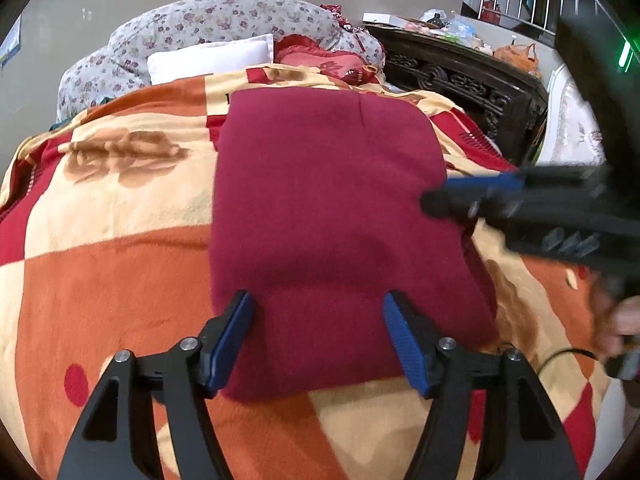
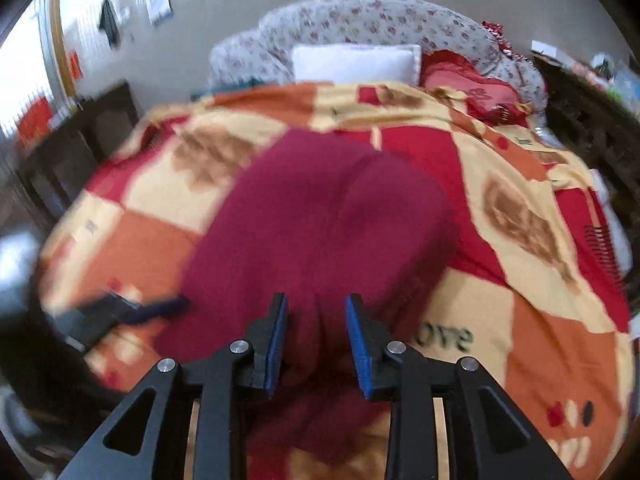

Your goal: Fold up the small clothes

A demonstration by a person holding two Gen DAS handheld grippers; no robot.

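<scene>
Two hand-held grippers work over one maroon garment [image 1: 336, 216], which lies folded into a rough rectangle on the blanket [image 1: 120, 264] that covers the bed. The garment serves as landmark throughout.

Left hand-held gripper [image 1: 318, 340]: at the garment's near edge, blue pads spread wide apart, with the cloth lying between and below them. Nothing is clamped. Whether the pads touch the cloth cannot be told.

Right hand-held gripper [image 2: 316, 344]: also at a near edge of the garment, its fingers parted, though less widely than the left one's, with a raised fold of maroon cloth between them. The pads do not press on the cloth. In the left wrist view the same tool [image 1: 448, 200] reaches in from the garment's right side, its tips over the right edge; this part of the picture is blurred.

Beyond the garment, at the head of the bed: a white pillow [image 1: 212, 58], a floral quilt [image 1: 224, 20] behind it, and a red cushion [image 1: 320, 60] beside the pillow. To the right of the garment stands a dark carved wooden frame [image 1: 460, 76]. The blanket is checked in orange, cream and red.
</scene>
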